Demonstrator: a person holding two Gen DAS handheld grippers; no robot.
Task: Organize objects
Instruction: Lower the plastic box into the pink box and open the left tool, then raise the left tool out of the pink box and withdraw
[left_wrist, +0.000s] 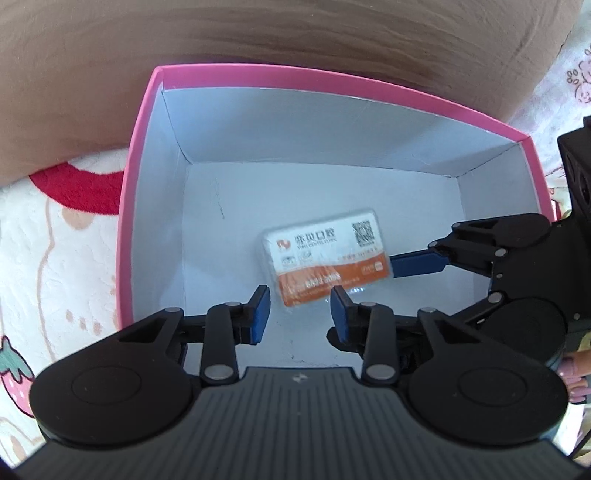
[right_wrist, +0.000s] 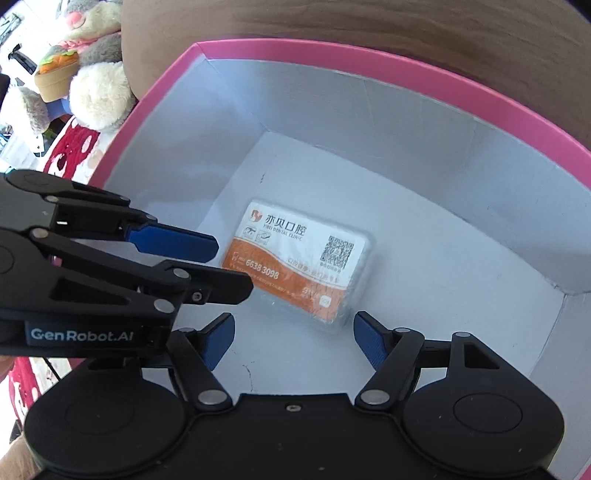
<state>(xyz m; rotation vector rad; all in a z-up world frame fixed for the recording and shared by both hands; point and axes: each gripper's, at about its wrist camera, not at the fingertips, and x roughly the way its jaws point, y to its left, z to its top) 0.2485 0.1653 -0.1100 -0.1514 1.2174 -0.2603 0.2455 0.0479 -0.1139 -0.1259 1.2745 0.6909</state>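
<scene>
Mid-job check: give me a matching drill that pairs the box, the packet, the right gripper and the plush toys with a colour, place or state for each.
Things:
1. box
2. packet
3. right gripper
4. plush toys

Descriptions:
A. jaws open, holding nothing
B. outside the box, past its far left corner
C. pink rim, pale inside
D. lying flat on the box floor

Pairs: 1-C, 2-D, 3-A, 4-B
</scene>
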